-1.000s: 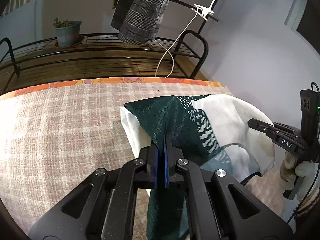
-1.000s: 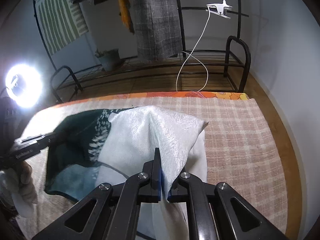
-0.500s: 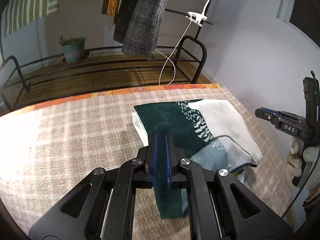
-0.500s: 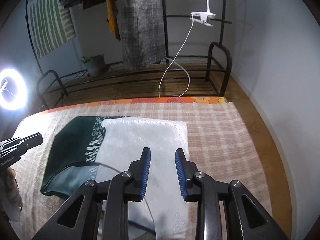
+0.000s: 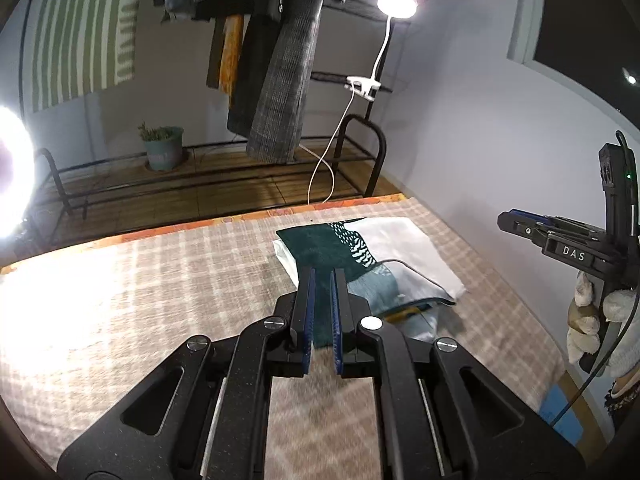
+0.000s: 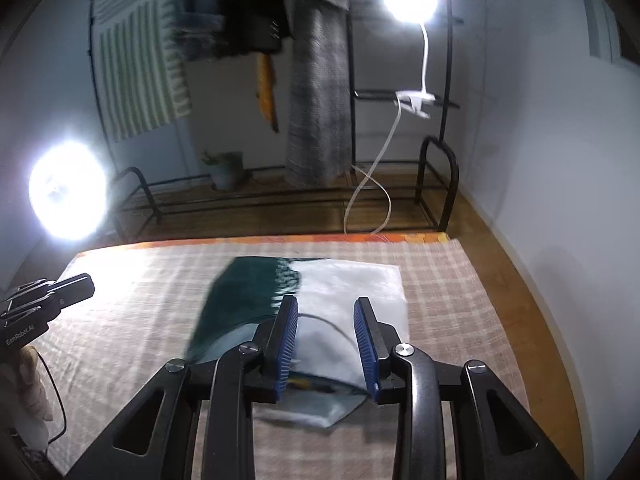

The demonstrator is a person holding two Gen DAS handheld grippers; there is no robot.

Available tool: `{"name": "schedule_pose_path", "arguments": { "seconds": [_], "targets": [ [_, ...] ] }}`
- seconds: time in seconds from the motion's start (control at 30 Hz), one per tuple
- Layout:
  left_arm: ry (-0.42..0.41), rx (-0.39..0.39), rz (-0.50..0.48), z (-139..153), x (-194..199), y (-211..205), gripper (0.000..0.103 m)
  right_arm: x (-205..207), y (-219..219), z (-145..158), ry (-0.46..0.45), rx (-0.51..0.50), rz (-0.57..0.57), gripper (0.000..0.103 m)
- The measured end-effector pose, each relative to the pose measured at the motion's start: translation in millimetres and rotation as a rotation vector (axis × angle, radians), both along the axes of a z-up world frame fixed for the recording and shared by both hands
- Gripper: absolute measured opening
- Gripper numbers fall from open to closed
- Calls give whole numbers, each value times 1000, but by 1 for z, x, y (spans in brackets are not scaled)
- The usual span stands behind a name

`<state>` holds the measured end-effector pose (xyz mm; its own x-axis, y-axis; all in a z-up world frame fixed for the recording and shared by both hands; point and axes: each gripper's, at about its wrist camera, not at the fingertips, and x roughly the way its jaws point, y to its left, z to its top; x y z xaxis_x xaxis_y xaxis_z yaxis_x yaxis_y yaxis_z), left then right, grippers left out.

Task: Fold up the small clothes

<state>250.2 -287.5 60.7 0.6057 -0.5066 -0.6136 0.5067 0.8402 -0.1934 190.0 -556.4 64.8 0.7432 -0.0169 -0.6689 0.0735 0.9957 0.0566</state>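
A folded cloth point(image 5: 400, 240), dark green and white with a teal patch, lies flat on the plaid blanket point(image 5: 160, 280). My left gripper point(image 5: 323, 274) hovers above the cloth's near left corner. Its pads are almost together, with only a thin slit, and they grip nothing. The right wrist view shows this left gripper point(image 6: 86, 282) well off the cloth point(image 6: 352, 284), to its left. My right gripper point(image 6: 325, 304) hangs over the cloth's near edge. Its jaws are opening and nothing is between them. In the left wrist view the right gripper point(image 5: 508, 222) is at the far right, held by a gloved hand point(image 5: 588, 312).
Beyond the bed's orange far edge point(image 5: 240, 220) stands a black clothes rack point(image 5: 360, 148) with hanging garments point(image 5: 280, 80). On its low shelf sits a plant pot point(image 5: 164, 152). A clamp lamp point(image 5: 396, 4) and a ring light point(image 6: 68, 196) glare. A pale wall point(image 6: 560, 160) runs along the right.
Both grippers let go of the cloth, rose and pulled back from it. The lifted fold has dropped flat onto the blanket. The right jaws have spread apart.
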Motion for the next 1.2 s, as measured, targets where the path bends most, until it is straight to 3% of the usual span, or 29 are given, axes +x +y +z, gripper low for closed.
{"name": "schedule_pose_path", "arguments": {
  "seconds": [0.03,0.13,0.23,0.33,0.57,0.63,0.73,0.97,1.2],
  "targets": [
    [-6,-8,-6,6,-10,8,8,-10,11,7,-15,0,5,30],
    [-47,-7,-9,20,-36,25,33,-34,37,21,-47,11,11,30],
    [-82,-6,-16,29,-59,41,35,-56,57,30,-64,13,-3,31],
    [-103,-9,-31,35,-83,57,37,-78,81,36,-86,-20,-25,40],
    [-140,-13,-40,35,-120,87,56,-116,112,37,-136,22,-87,45],
    [-144,-15,-41,32,-128,94,67,-122,118,35,-144,32,-93,46],
    [-152,-15,-37,27,-134,101,76,-129,128,28,-166,23,-110,69],
    [-155,6,-14,12,-140,108,94,-130,142,8,-181,5,-135,76],
    [-182,59,-2,5,-139,106,96,-128,145,-1,-214,-31,-163,95]
  ]
}}
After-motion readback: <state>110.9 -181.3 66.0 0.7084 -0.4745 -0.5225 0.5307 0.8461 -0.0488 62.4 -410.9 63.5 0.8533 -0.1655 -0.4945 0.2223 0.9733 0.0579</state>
